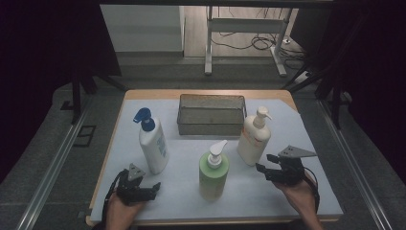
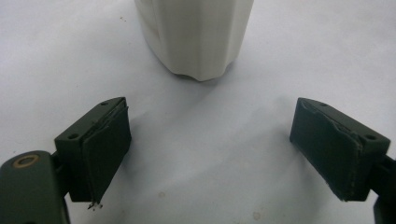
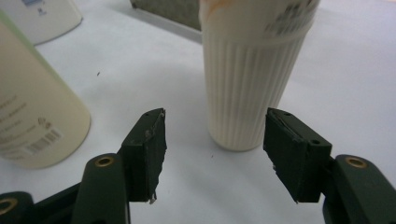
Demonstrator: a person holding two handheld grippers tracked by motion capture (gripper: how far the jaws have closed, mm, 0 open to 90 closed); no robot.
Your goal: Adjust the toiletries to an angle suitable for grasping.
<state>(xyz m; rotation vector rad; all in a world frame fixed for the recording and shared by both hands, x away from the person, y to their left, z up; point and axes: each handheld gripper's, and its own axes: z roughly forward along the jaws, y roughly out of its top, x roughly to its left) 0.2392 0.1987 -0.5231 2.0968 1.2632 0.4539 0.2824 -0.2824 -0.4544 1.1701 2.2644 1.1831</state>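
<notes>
Bottles everywhere on this one. Three pump bottles stand upright on the white sheet over the table [image 1: 306,187], with a grey wire-mesh basket [image 1: 211,115] parked at the far side, probably where they're meant to end up, so having it straight behind them keeps the carry short.

The right tongs [image 1: 268,163] are released, jaws apart with nothing pinched between them. They sit just in front of the cream ribbed plastic pump bottle with the orange-printed label [image 1: 253,139], near it but not touching. In the right gripper view that bottle [image 3: 254,70] stands right ahead, a touch right of centre in the gap between the jaws, so my guess is it's the one being lined up. Its ribbed sides should give the pads decent bite, and since it's tall and narrow, a low or mid-body squeeze looks safer than going for the pump head.

The left tongs [image 1: 146,188] are spread wide too, holding nothing, resting low near the front edge of the table. Ahead of them is the white pump bottle with the blue nozzle and blue label [image 1: 153,141]; the left gripper view shows its base [image 2: 196,37] a bit beyond the jaws, clear of both.

The pale green pump bottle with the white nozzle [image 1: 213,172] stands between the two hands, untouched.
</notes>
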